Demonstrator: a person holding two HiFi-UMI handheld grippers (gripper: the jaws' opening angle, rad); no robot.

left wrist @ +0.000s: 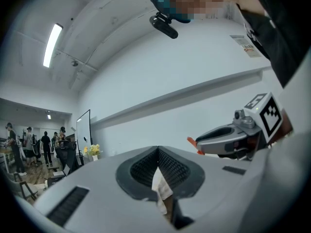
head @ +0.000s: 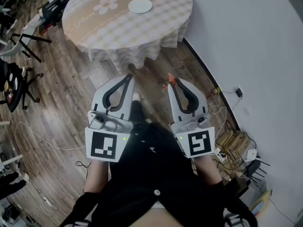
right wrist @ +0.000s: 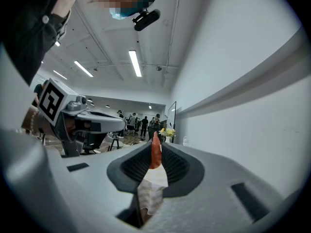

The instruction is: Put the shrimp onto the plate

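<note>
A white plate (head: pixel 140 5) lies on a round table (head: pixel 94 32) with a checked cloth, at the top of the head view, well beyond both grippers. My right gripper (head: pixel 171 82) is shut on an orange shrimp (head: pixel 170 78), which sticks out past its tips. In the right gripper view the shrimp (right wrist: pixel 155 152) stands upright between the shut jaws. My left gripper (head: pixel 129 76) is held beside it, level with it, shut with nothing in it. The left gripper view shows its jaws (left wrist: pixel 158 149) meeting, with the right gripper (left wrist: pixel 228 140) and the shrimp (left wrist: pixel 193 143) off to the right.
Both grippers are over a wooden floor (head: pixel 71 103), short of the table's hanging cloth. A white wall (head: pixel 255 41) runs along the right. Black stands and chairs (head: pixel 19 79) are at the left. Cables and boxes (head: pixel 232 145) lie at the lower right. People (right wrist: pixel 138 123) stand far off.
</note>
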